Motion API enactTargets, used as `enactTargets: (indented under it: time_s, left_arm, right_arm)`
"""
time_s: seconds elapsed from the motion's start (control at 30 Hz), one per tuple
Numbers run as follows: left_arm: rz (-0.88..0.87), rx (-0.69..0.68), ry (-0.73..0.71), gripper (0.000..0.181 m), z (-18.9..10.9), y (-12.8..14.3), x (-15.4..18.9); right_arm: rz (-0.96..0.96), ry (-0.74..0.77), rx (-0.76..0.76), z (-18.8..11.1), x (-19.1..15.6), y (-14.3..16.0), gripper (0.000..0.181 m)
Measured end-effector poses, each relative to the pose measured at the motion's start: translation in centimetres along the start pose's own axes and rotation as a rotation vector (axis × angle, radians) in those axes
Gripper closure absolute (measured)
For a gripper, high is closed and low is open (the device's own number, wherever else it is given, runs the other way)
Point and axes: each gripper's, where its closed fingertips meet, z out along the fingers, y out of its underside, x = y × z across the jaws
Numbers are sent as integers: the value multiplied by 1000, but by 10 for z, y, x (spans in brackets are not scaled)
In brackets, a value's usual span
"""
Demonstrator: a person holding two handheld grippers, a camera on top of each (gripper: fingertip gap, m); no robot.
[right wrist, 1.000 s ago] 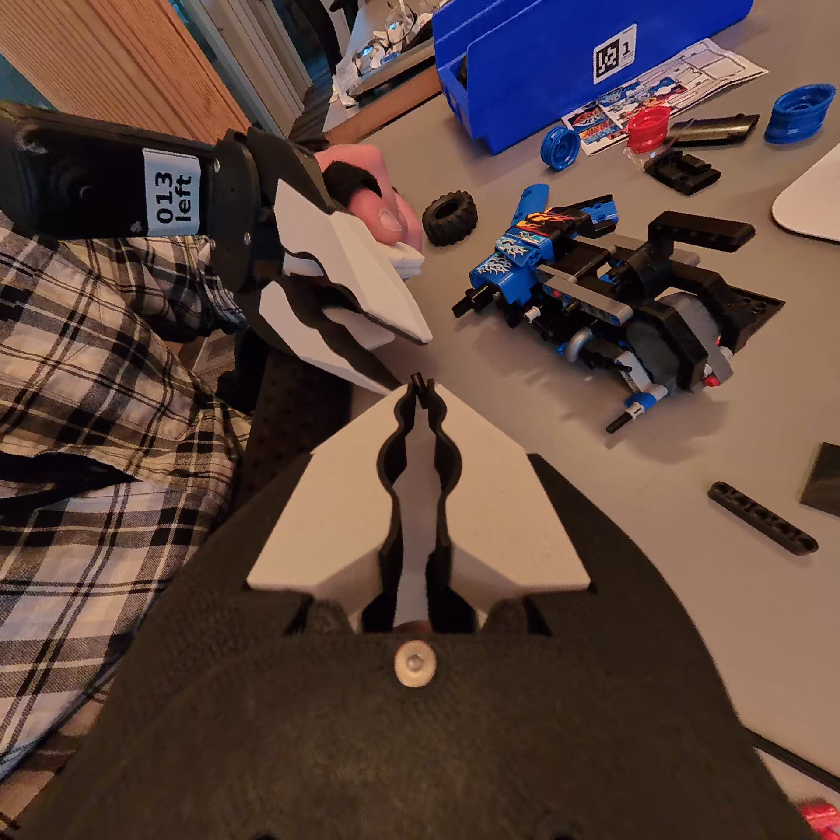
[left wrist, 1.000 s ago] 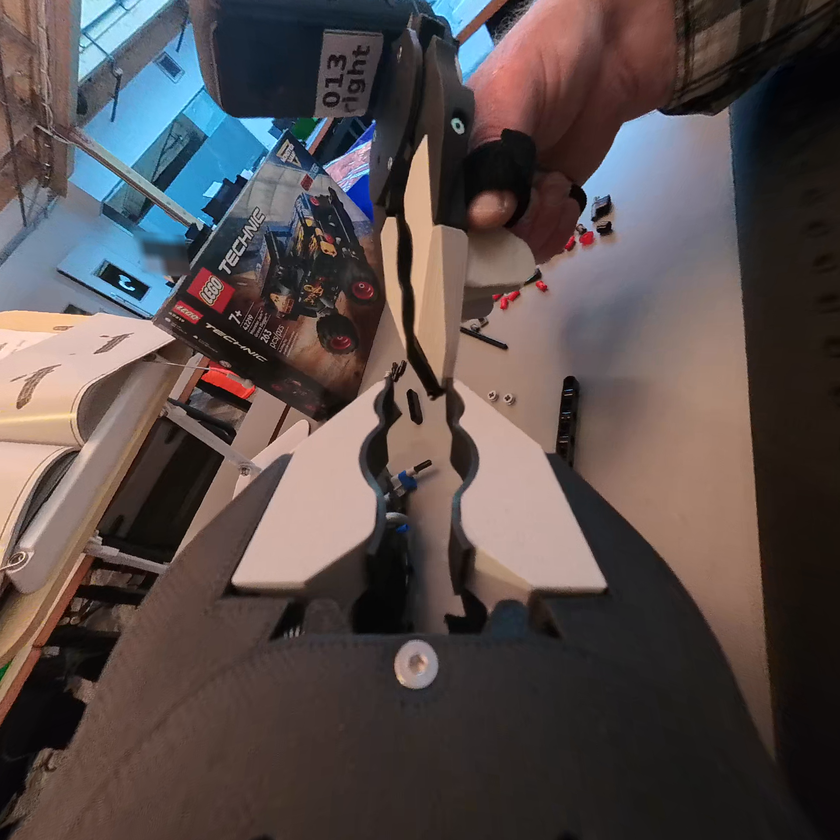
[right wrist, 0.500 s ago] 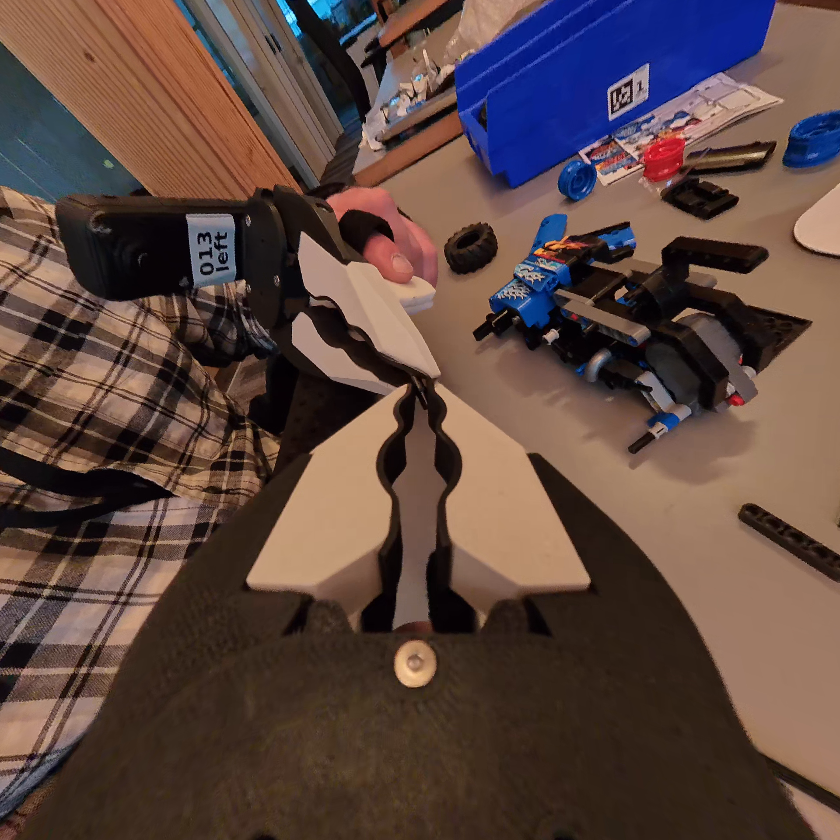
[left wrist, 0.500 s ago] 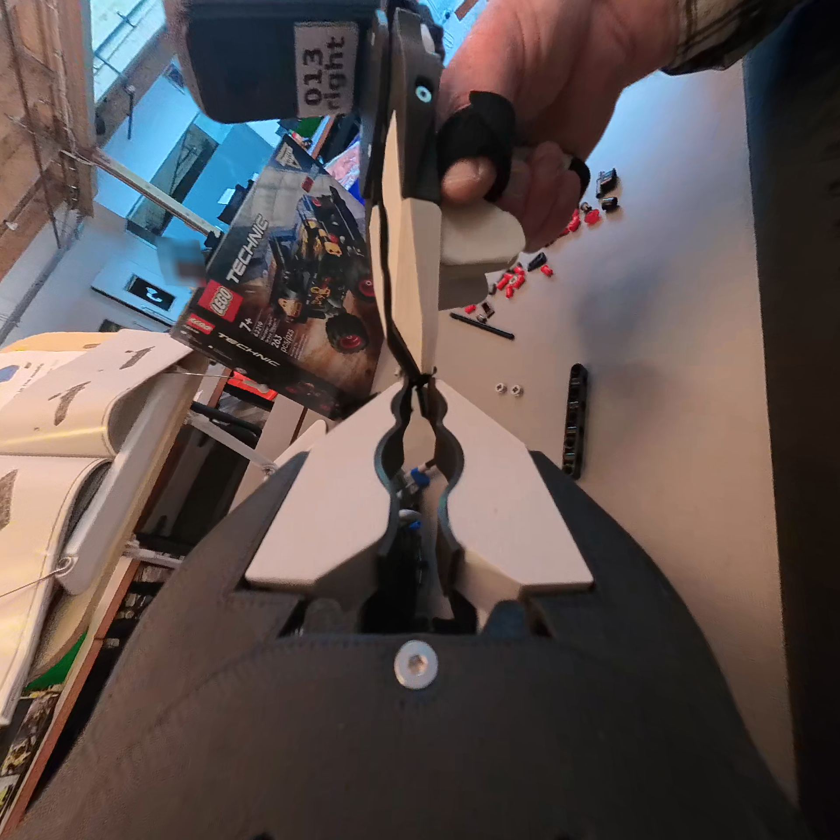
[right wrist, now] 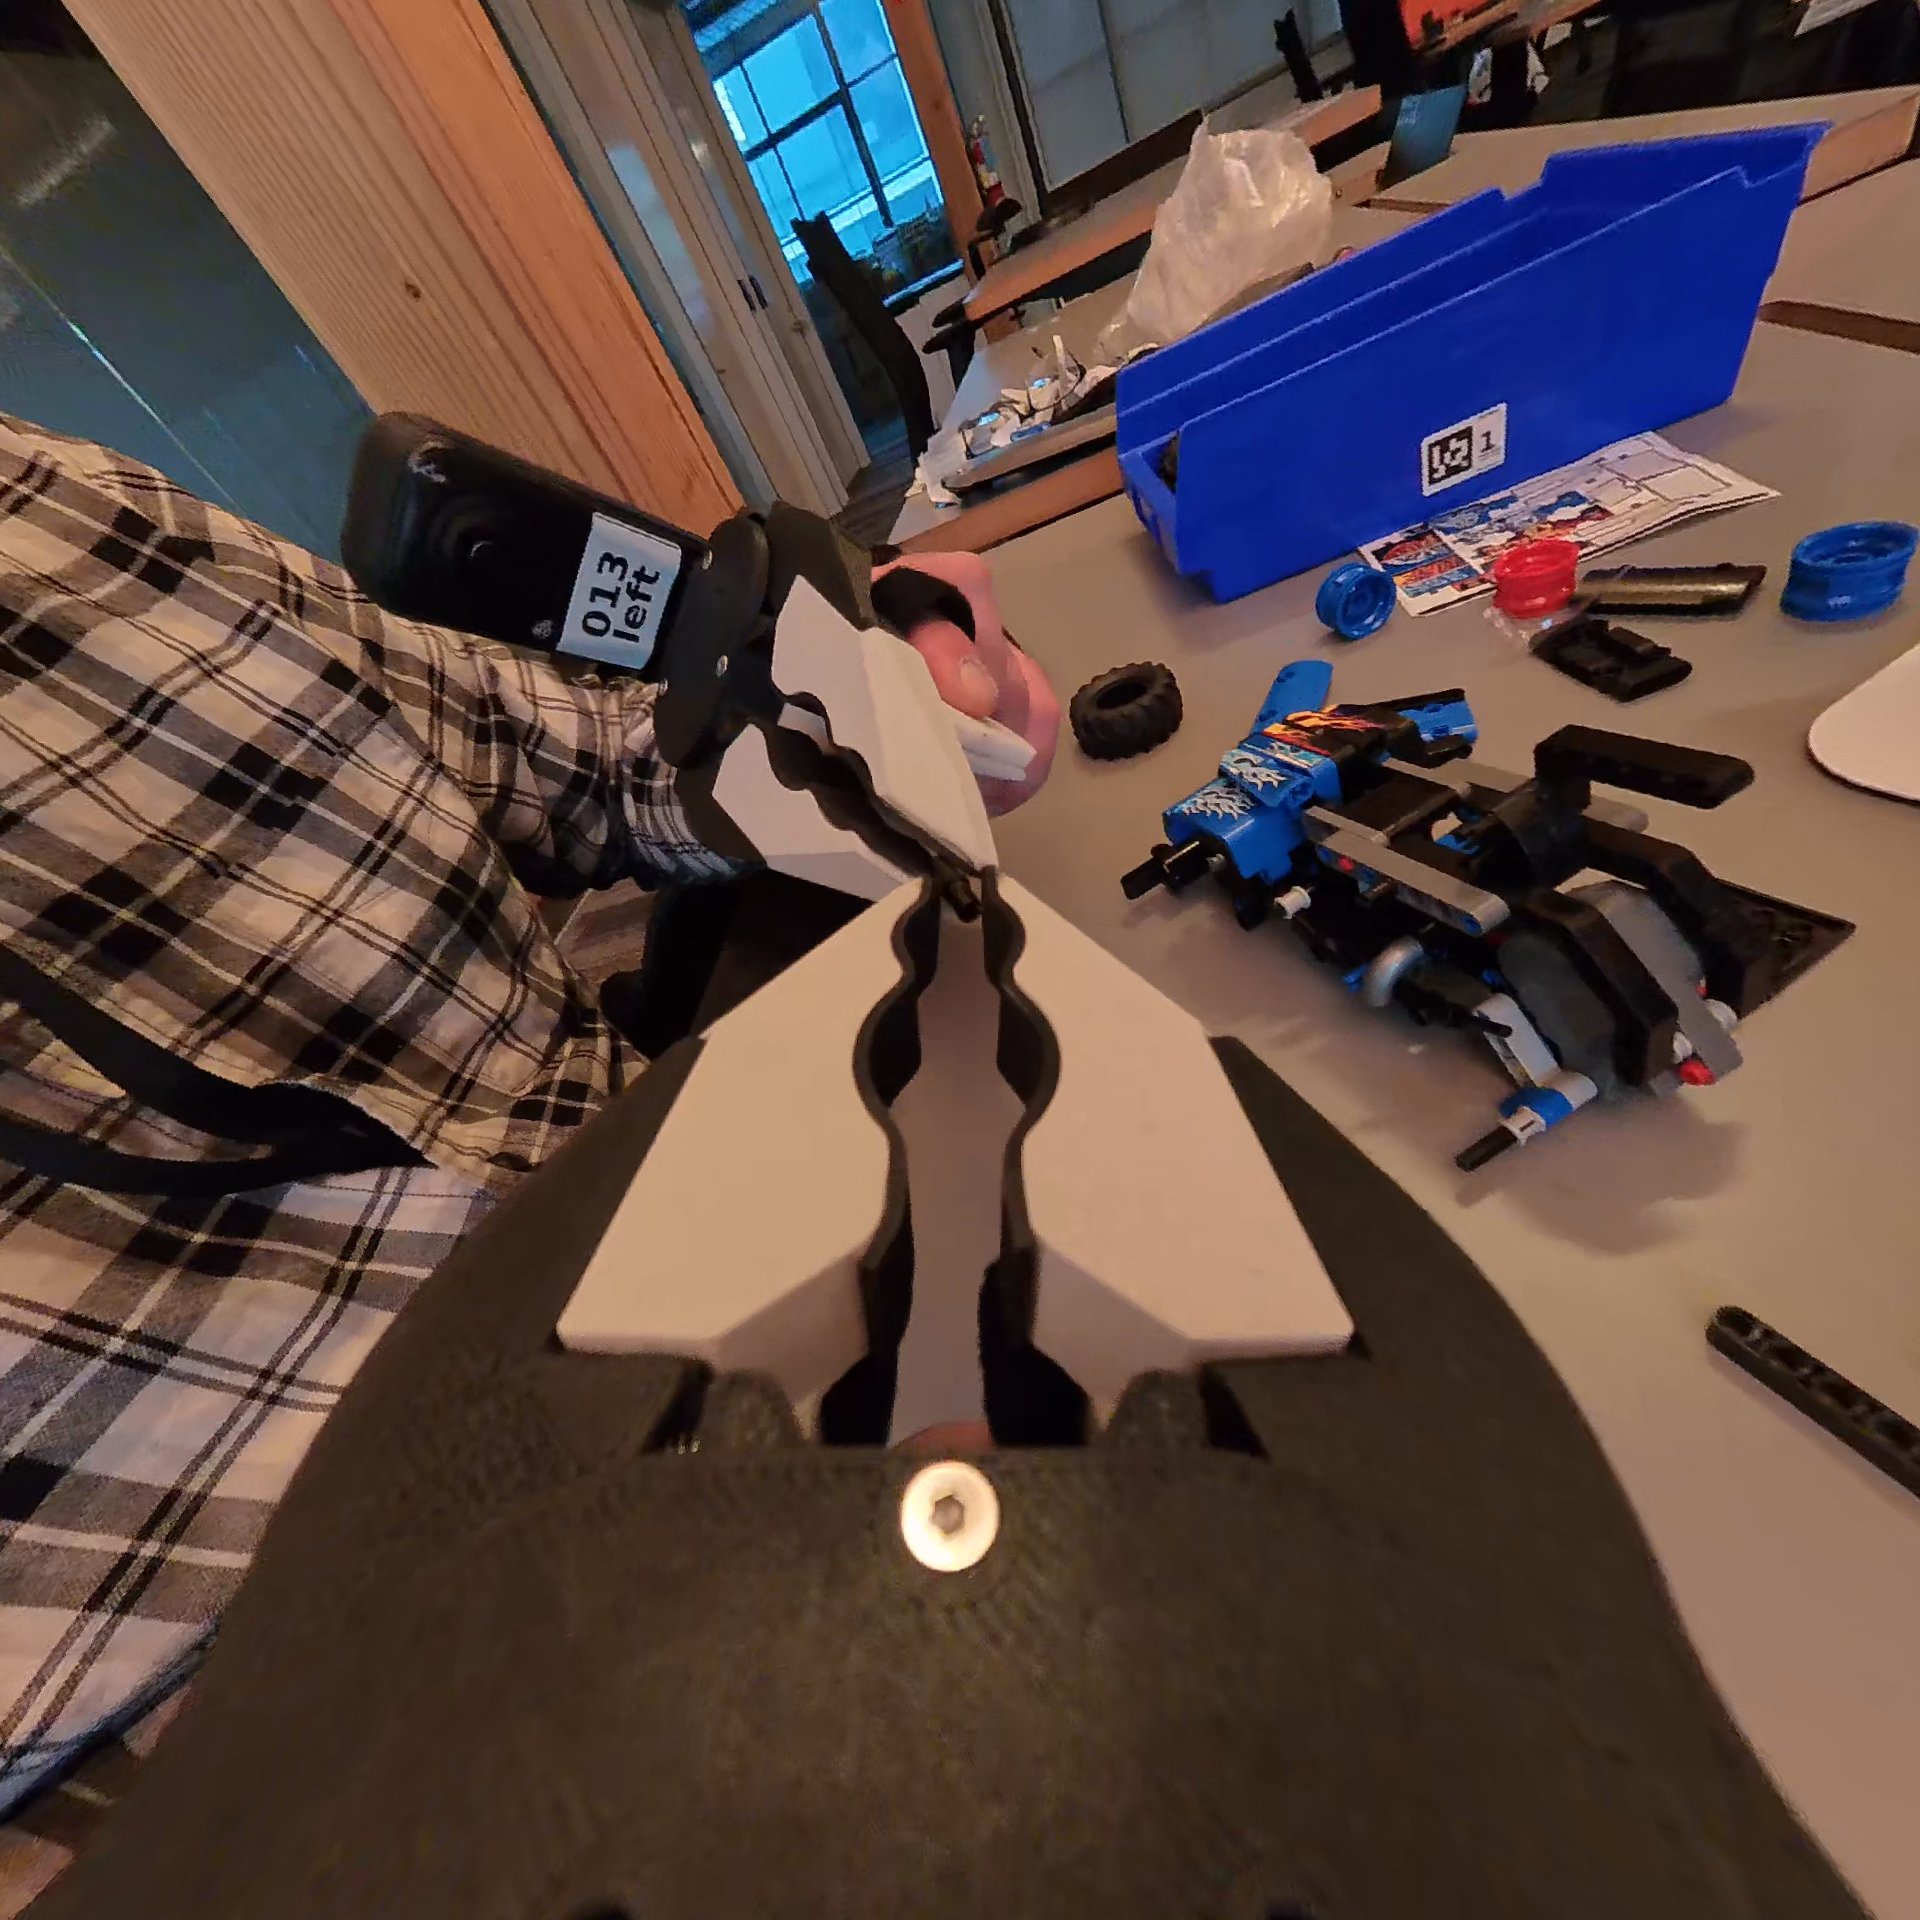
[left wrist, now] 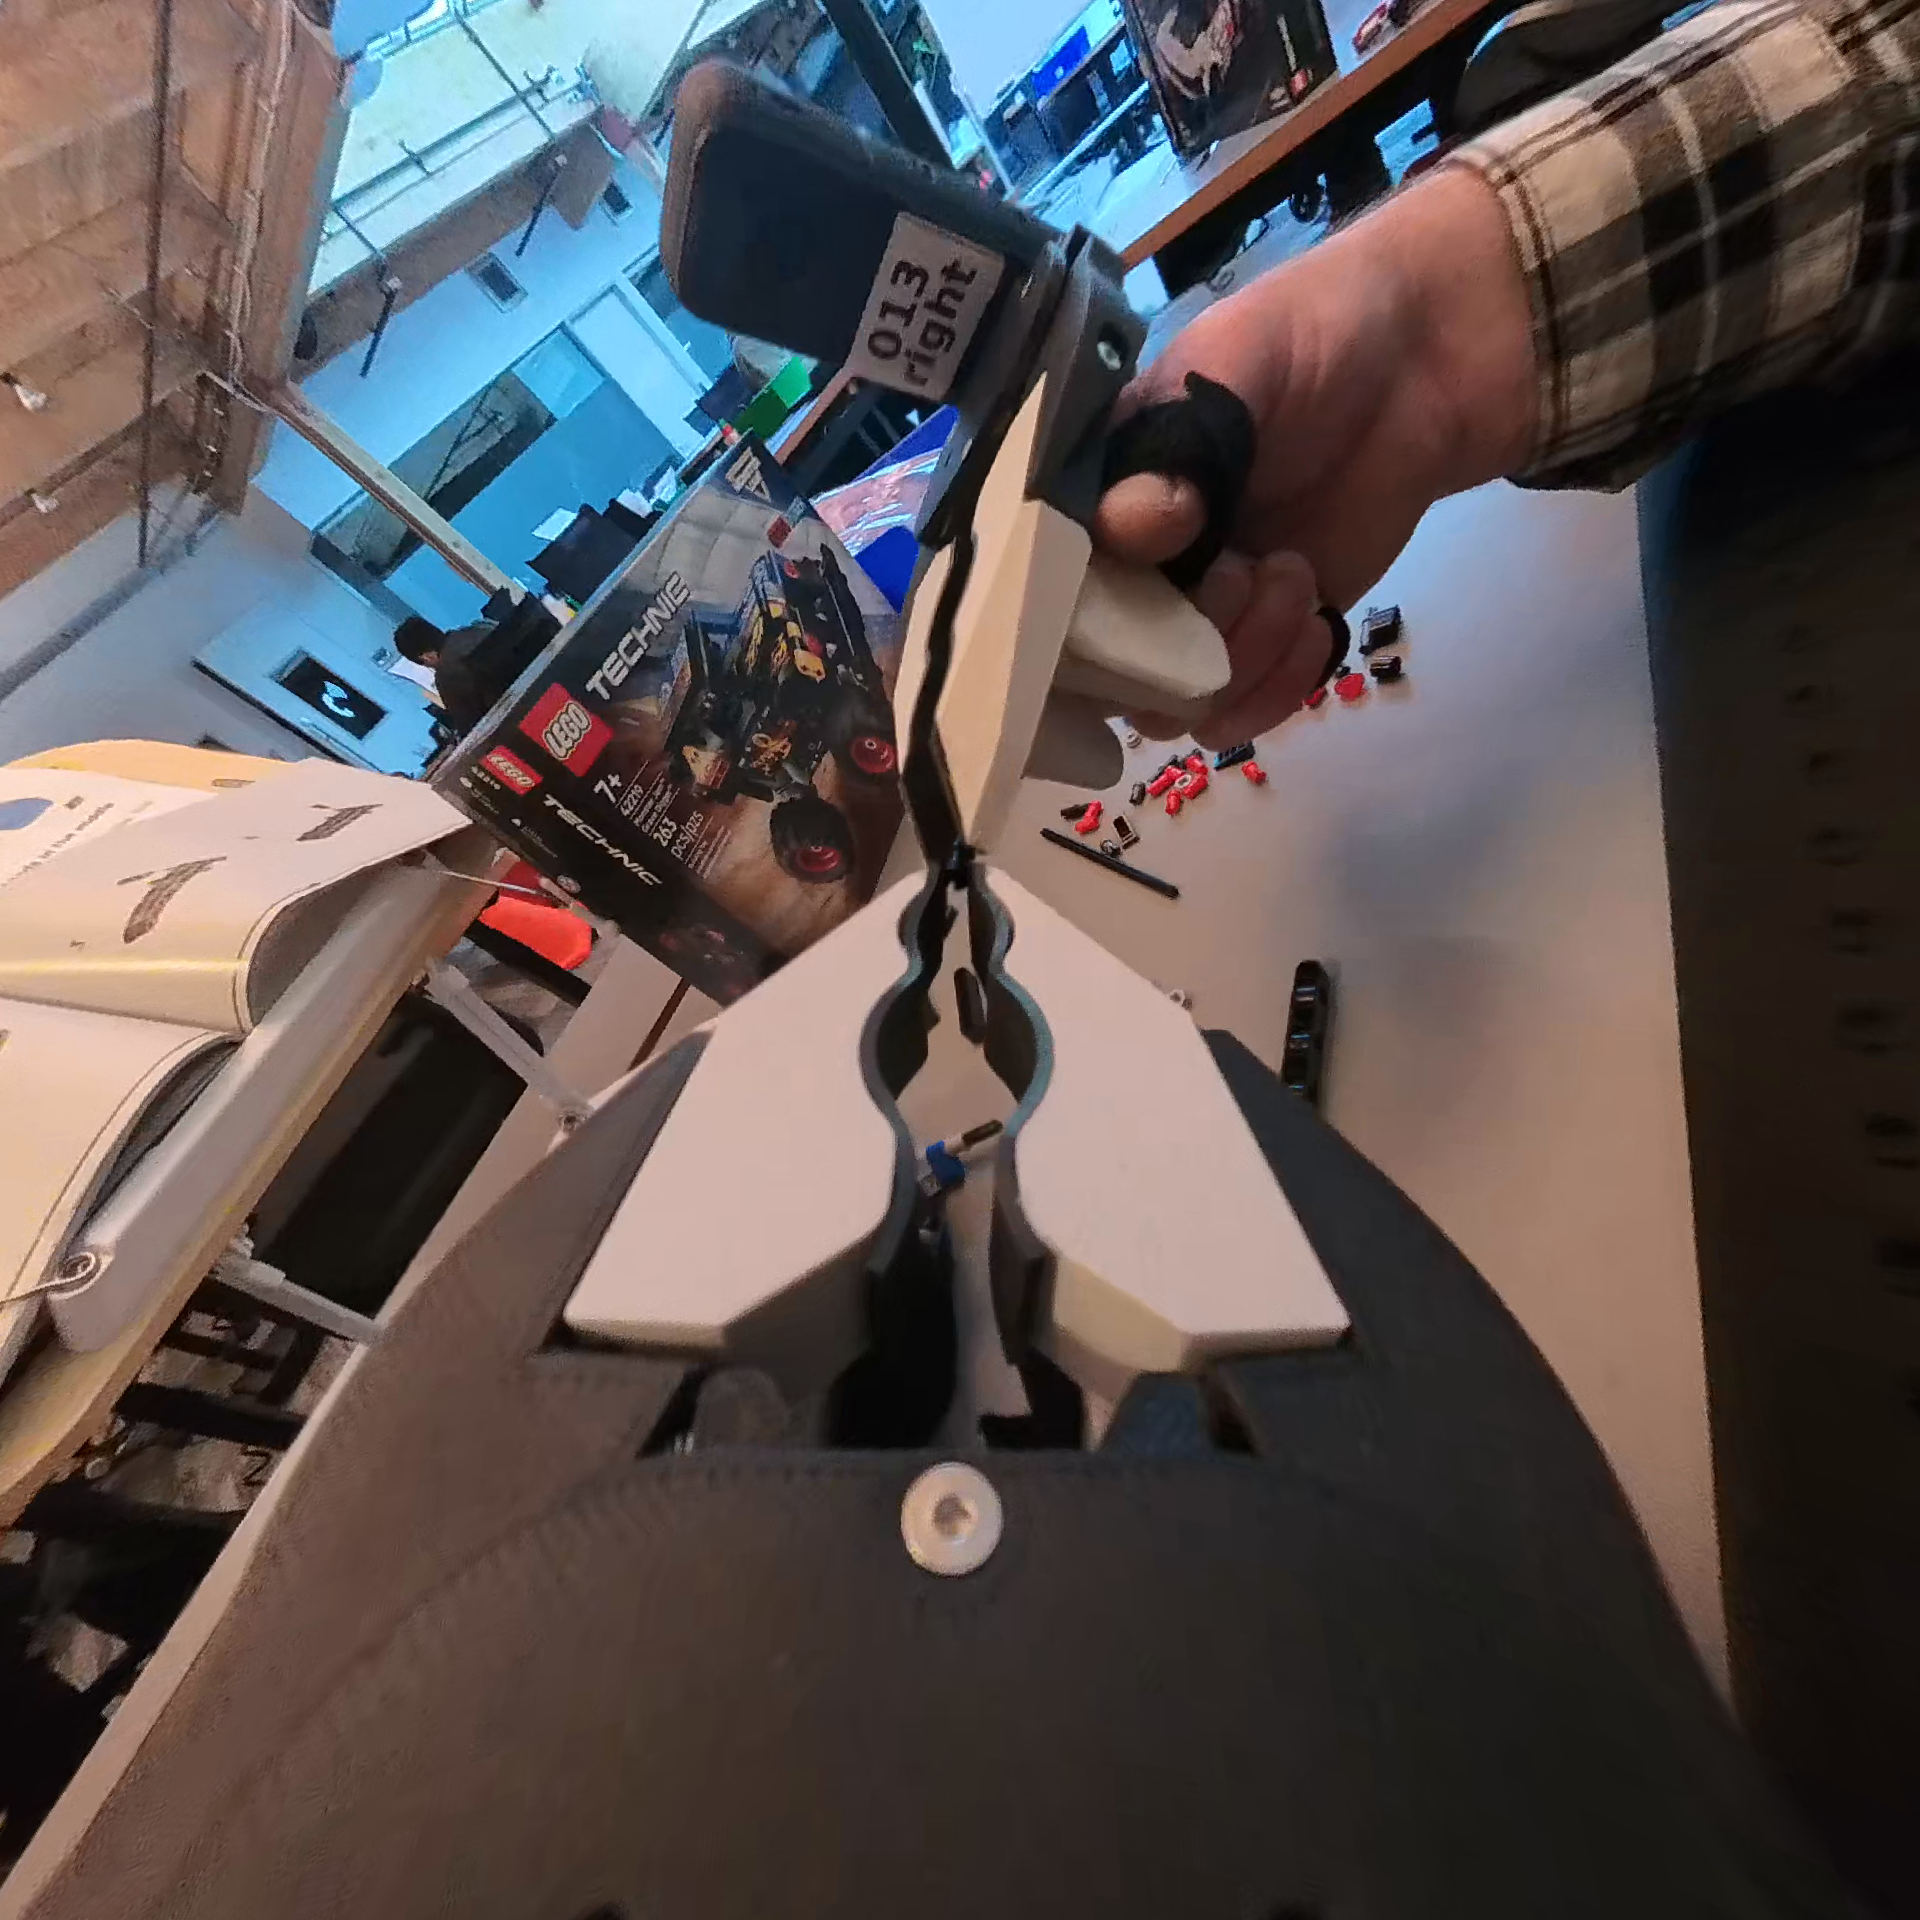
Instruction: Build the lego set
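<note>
A small black pin point(right wrist: 962, 896) is pinched between the tips of both grippers, held in the air above the grey table point(right wrist: 1558, 1299). My right gripper point(right wrist: 958, 885) is shut on it. My left gripper point(right wrist: 966, 857) comes in from the upper left, tip to tip, and is also shut on it. In the left wrist view the pin point(left wrist: 954, 858) sits where my left gripper point(left wrist: 953, 883) meets the right gripper point(left wrist: 961, 836). The partly built blue and black Lego vehicle point(right wrist: 1455, 914) lies on the table to the right.
A black tyre point(right wrist: 1127, 712), blue rims point(right wrist: 1356, 600), a red rim point(right wrist: 1536, 577), a leaflet point(right wrist: 1621, 499) and a blue bin point(right wrist: 1455, 343) lie beyond the vehicle. A black beam point(right wrist: 1818, 1392) lies at right. The Lego box point(left wrist: 707, 748), loose red and black pins point(left wrist: 1184, 774) and a beam point(left wrist: 1304, 1023) show in the left wrist view. Both grippers' tips are close together, under 4 cm apart. It is some 15 cm from my right tips to the black beam point(right wrist: 1818, 1392).
My left gripper was open a second ago; it has come up to the right gripper's tip and shut on the pin. Both grippers have lifted and tilted together.
</note>
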Motion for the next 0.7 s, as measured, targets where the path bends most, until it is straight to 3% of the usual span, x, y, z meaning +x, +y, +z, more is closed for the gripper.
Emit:
enactTargets:
  time_s: [0.7]
  left_arm:
    - [-84,121,-4,179,-7,-16,-7]
  right_arm:
    - [-21,-57,80,0,-14,-12,181]
